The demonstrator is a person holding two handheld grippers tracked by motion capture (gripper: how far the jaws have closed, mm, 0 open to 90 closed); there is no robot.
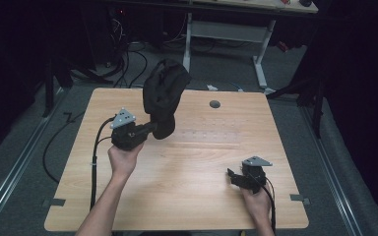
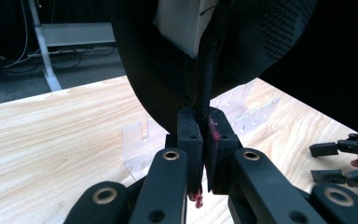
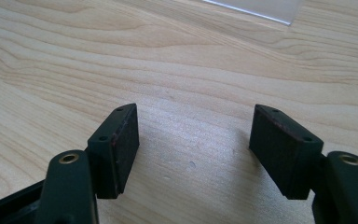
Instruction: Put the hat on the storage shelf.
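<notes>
- My left claw (image 1: 150, 130) is clamped on a black cap (image 1: 163, 96), and I hold it up above the far left part of the tabletop (image 1: 187, 196).
- In the left gripper view my 2 jaws are pressed together on a thin black edge of the cap (image 2: 168, 70), which rises straight up from between them.
- A pale lining patch (image 2: 179, 25) shows inside the cap, and mesh fabric covers its right side.
- Small red marks sit on the inner face of one finger (image 2: 219, 140) of that claw.
- A clear plastic stand (image 2: 137, 144) sits on the tabletop just behind the cap, hard to make out.
- My right claw (image 1: 232, 177) rests low over the near right part of the tabletop, well apart from the cap.
- In the right gripper view its jaws stand wide apart with bare wood (image 3: 191, 135) between them, and they grip nothing.
- A corner of clear plastic (image 3: 261, 7) lies at the top edge of that view.
- A round dark hole (image 1: 215, 104) sits near the far edge of the tabletop.
</notes>
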